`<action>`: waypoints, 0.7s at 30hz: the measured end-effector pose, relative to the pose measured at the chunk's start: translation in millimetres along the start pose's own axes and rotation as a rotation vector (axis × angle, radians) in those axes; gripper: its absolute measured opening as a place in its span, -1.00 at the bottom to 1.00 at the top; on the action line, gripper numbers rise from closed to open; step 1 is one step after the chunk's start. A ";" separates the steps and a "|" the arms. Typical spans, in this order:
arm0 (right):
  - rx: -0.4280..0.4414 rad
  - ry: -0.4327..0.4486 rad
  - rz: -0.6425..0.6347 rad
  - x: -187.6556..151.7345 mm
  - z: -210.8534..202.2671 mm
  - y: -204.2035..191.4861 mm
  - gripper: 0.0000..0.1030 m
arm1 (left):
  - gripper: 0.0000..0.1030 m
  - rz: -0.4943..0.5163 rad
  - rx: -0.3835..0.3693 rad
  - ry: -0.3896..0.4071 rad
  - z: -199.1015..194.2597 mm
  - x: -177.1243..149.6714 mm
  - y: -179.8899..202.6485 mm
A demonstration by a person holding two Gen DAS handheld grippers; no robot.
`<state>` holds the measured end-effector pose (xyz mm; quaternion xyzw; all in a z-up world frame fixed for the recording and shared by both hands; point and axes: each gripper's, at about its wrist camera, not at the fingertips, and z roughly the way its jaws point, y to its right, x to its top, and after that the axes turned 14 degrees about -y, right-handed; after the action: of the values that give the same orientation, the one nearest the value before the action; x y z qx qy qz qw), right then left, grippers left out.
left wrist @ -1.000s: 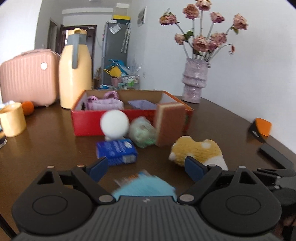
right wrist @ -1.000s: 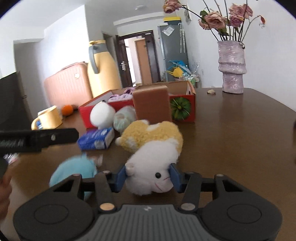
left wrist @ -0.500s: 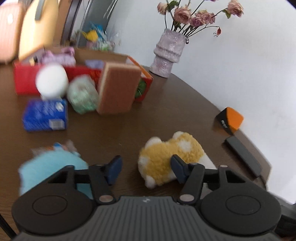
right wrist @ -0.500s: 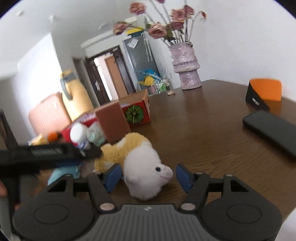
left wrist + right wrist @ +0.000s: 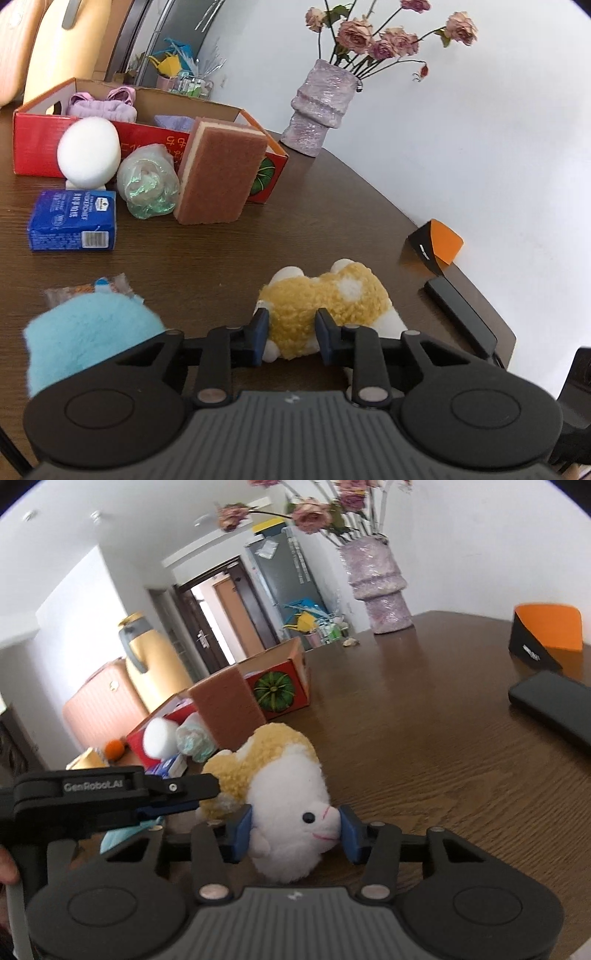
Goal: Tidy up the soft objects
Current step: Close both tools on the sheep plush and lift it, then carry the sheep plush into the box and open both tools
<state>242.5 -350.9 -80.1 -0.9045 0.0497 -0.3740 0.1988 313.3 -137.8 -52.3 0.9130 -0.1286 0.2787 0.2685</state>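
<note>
A yellow and white plush toy (image 5: 332, 295) lies on the dark wooden table (image 5: 332, 206). My left gripper (image 5: 291, 332) is closing on its yellow rear end, and both blue pads press into the fleece. My right gripper (image 5: 295, 830) is closing on the toy's white head (image 5: 291, 805), with one pad at the cheek and one at the snout. The left gripper (image 5: 208, 794) reaches in from the left in the right wrist view. A light blue plush (image 5: 92, 328) lies beside my left gripper. A brown sponge (image 5: 221, 173), a white foam ball (image 5: 88, 153), a green wrapped bundle (image 5: 149, 184) and a blue tissue pack (image 5: 74, 221) sit before the red box (image 5: 37, 147).
Purple cloths (image 5: 99, 107) lie in the red box. A purple vase (image 5: 321, 107) with dried roses stands behind it. An orange and black box (image 5: 439, 243) and a black phone (image 5: 461, 314) lie near the table's right edge. A yellow thermos (image 5: 151, 668) and pink suitcase (image 5: 99, 698) stand far left.
My left gripper swung right from the blue plush to the yellow toy and narrowed its jaws onto its rear. My right gripper rolled, widened briefly, then narrowed again on the white head.
</note>
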 end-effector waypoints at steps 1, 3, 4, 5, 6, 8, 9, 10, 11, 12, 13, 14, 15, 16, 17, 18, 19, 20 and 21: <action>0.000 -0.001 -0.017 -1.8 -3.7 -3.0 -0.10 | -0.46 -0.002 -0.003 0.002 -3.8 -2.6 -0.9; 0.011 0.001 -0.045 -5.4 -11.6 -8.2 -0.11 | -0.46 -0.006 -0.012 0.013 -13.4 -7.6 -2.9; 0.018 0.003 -0.054 -6.6 -15.7 -10.8 -0.11 | -0.46 -0.005 -0.012 0.019 -18.1 -9.3 -2.9; 0.023 0.006 -0.066 -7.6 -19.2 -13.8 -0.11 | -0.46 -0.003 -0.012 0.028 -23.0 -10.3 -2.1; 0.025 0.010 -0.080 -8.1 -22.7 -17.5 -0.11 | -0.46 0.001 -0.010 0.041 -28.7 -10.8 -1.1; 0.034 0.021 -0.097 -5.5 -29.8 -24.6 -0.11 | -0.46 0.015 -0.006 0.076 -41.9 -6.7 0.9; 0.041 0.031 -0.105 -1.8 -33.9 -29.2 -0.11 | -0.46 0.024 -0.008 0.098 -49.5 0.0 1.3; 0.046 0.045 -0.118 3.7 -37.8 -34.3 -0.11 | -0.46 0.034 -0.010 0.113 -54.2 9.6 1.9; 0.050 0.059 -0.131 10.3 -40.8 -38.6 -0.11 | -0.46 0.044 -0.012 0.122 -58.1 19.9 1.9; 0.054 0.075 -0.144 21.8 -43.1 -43.5 -0.11 | -0.46 0.053 -0.015 0.131 -62.0 34.5 1.2; 0.058 0.086 -0.149 32.8 -43.6 -46.1 -0.11 | -0.46 0.058 -0.020 0.142 -65.2 52.5 0.0; 0.065 0.098 -0.151 49.2 -43.2 -49.4 -0.11 | -0.46 0.065 -0.023 0.152 -67.7 72.6 -1.7; 0.071 0.109 -0.154 64.1 -41.9 -52.6 -0.11 | -0.46 0.070 -0.019 0.159 -68.9 91.9 -3.2; 0.075 0.120 -0.158 83.3 -38.8 -56.6 -0.11 | -0.46 0.071 -0.012 0.166 -69.1 110.4 -5.2; 0.076 0.123 -0.165 101.3 -33.6 -60.4 -0.11 | -0.46 0.077 -0.006 0.169 -67.7 129.0 -7.1; 0.080 0.124 -0.166 122.3 -26.4 -64.1 -0.11 | -0.46 0.076 0.003 0.169 -63.9 150.9 -11.2; 0.083 0.118 -0.159 141.9 -18.2 -66.8 -0.11 | -0.46 0.072 0.010 0.160 -57.1 170.6 -16.8; 0.086 0.099 -0.156 165.6 -6.6 -69.6 -0.11 | -0.46 0.067 0.010 0.144 -49.4 188.9 -23.4; 0.082 0.084 -0.154 183.7 4.1 -71.1 -0.11 | -0.45 0.048 0.015 0.119 -37.5 209.6 -33.3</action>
<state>372.6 -328.3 66.1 -0.8802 -0.0271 -0.4276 0.2042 479.7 -107.2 81.2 0.8935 -0.1325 0.3397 0.2622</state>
